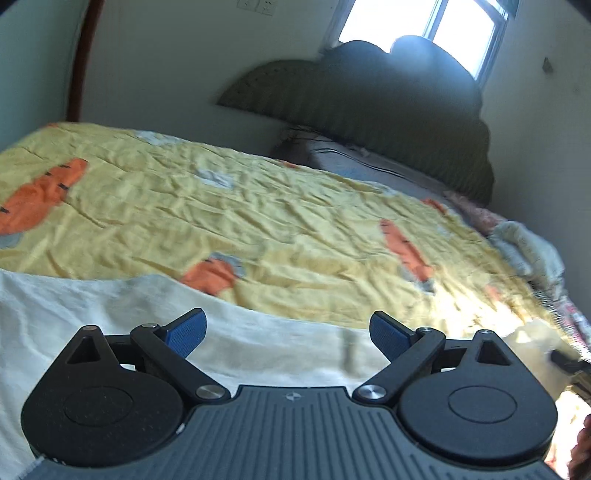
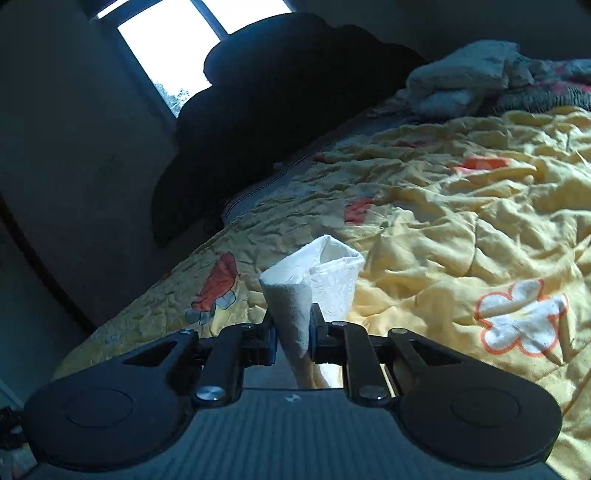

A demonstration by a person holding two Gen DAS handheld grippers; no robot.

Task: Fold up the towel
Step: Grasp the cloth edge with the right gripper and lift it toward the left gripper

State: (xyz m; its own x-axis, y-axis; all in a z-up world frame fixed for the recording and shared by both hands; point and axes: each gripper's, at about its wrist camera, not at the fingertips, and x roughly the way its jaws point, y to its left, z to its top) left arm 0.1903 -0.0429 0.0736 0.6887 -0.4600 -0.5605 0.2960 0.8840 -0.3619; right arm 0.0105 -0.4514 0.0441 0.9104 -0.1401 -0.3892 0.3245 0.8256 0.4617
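Observation:
A white towel [image 1: 110,317] lies spread on the yellow bedspread [image 1: 258,206], under and in front of my left gripper [image 1: 288,334]. That gripper is open, its blue pads [image 1: 186,332] wide apart, with nothing between them. In the right wrist view my right gripper [image 2: 293,332] is shut on a bunched corner of the white towel [image 2: 317,280], which stands up between the pads like a cone above the bedspread [image 2: 443,229]. The view tilts strongly to one side.
A dark green headboard cushion [image 1: 369,110] stands at the far end under a bright window [image 1: 424,26]. A crumpled pale cloth [image 2: 461,77] lies on a patterned blanket at the bed's far side. Part of a person's hand [image 1: 581,454] shows at the lower right.

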